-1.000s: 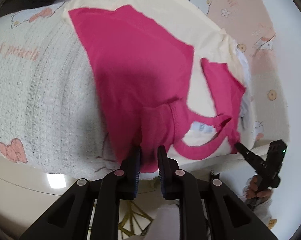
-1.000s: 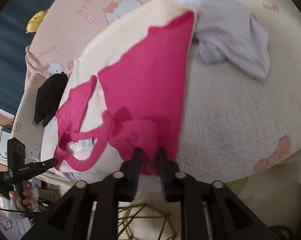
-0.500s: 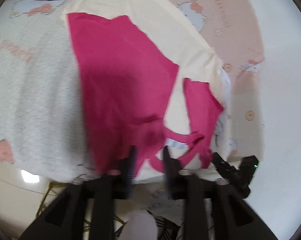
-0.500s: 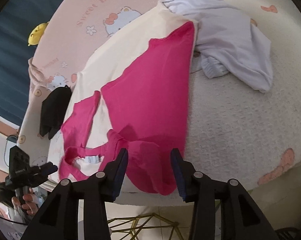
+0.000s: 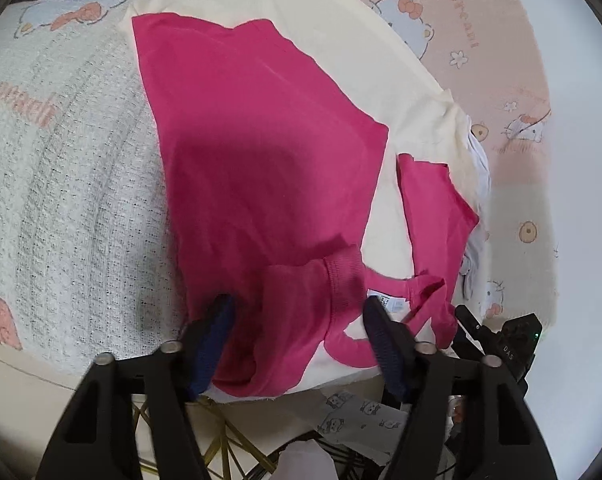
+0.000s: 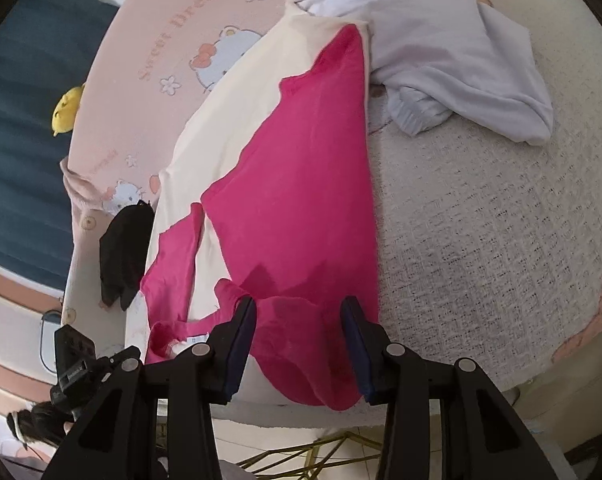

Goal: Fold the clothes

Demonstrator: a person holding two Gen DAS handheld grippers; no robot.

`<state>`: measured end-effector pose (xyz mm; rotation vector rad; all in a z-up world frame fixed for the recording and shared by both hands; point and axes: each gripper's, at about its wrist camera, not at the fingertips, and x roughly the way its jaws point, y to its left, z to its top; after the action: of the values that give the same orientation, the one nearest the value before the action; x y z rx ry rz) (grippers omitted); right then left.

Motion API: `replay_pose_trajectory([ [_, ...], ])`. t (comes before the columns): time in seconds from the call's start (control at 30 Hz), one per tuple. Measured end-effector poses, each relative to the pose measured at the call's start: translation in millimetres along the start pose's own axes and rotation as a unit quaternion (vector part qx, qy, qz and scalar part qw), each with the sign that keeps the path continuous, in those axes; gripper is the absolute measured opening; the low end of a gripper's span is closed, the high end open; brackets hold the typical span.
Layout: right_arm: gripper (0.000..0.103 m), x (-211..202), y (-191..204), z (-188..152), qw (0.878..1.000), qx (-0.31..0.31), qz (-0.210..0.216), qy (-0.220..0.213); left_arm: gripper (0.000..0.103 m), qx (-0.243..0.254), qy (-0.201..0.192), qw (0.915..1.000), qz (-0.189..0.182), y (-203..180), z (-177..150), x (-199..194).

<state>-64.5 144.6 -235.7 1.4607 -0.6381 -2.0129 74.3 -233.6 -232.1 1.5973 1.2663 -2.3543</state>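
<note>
both jaws, clamped on the pink t-shirt a second ago, now gape. left hand-held gripper and right hand-held gripper hold nothing, straddling its folded shoulder.

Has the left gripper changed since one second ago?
Yes. The left gripper has opened: its fingers now stand apart on either side of the pink shirt, which they pinched before.

"Sweet Dream" on pink sheet; "peach" on knit blanket.
</note>
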Motion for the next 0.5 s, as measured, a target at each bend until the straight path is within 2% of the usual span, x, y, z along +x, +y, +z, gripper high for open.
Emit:
replay_pose_trajectory([
  [0.07, 0.035, 2, 6, -2, 1.000, -0.020, -0.003, 0.008, 0.032, 0.004, -0.002, 1.0000, 0.002, 1, -2, -1],
  [0.17, 0.012, 1, 8, -5, 0.999, -0.026, -0.021, 0.009, 0.017, 0.010, 0.003, 0.9999, 0.012, 3, -6, 0],
  [0.27, 0.008, 1, 10, -8, 0.999, -0.033, -0.040, 0.009, 0.011, 0.012, 0.007, 0.9996, 0.023, 6, -11, 0],
  [0.4, 0.006, -1, 12, -12, 0.997, -0.041, -0.064, 0.009, 0.011, 0.020, 0.008, 0.9988, 0.043, 12, -15, -3],
  [0.5, 0.006, -3, 1, -11, 0.997, -0.012, -0.072, 0.009, 0.011, 0.011, 0.016, 0.9989, 0.043, 18, -15, -1],
])
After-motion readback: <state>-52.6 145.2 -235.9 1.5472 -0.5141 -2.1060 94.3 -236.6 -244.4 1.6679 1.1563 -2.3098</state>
